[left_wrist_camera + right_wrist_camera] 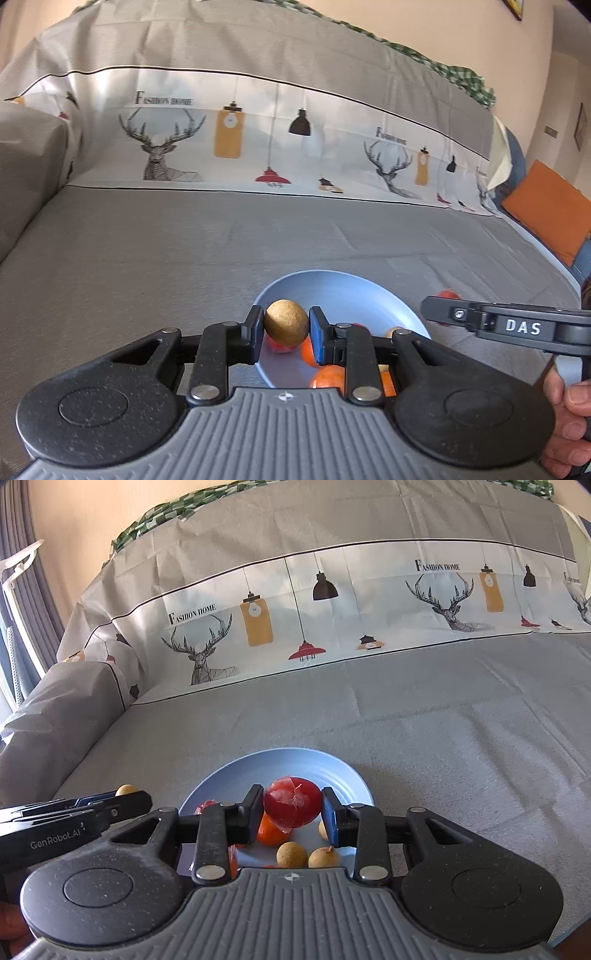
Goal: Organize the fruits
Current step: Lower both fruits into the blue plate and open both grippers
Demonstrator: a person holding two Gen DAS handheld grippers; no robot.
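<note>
The left claw (286, 328) grips a brown round fruit (286, 324); the right claw (291, 808) grips a red wrapped fruit (291, 806). A blue plate (332, 771) lies directly below both claws, on the bed.

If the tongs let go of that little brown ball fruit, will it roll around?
Probably. The little brown fruit looks round, so it would likely roll down the blue plate toward the oranges. Its skin looks rough and matte, so the left tongs likely hold it without slipping. It seems light.
</note>
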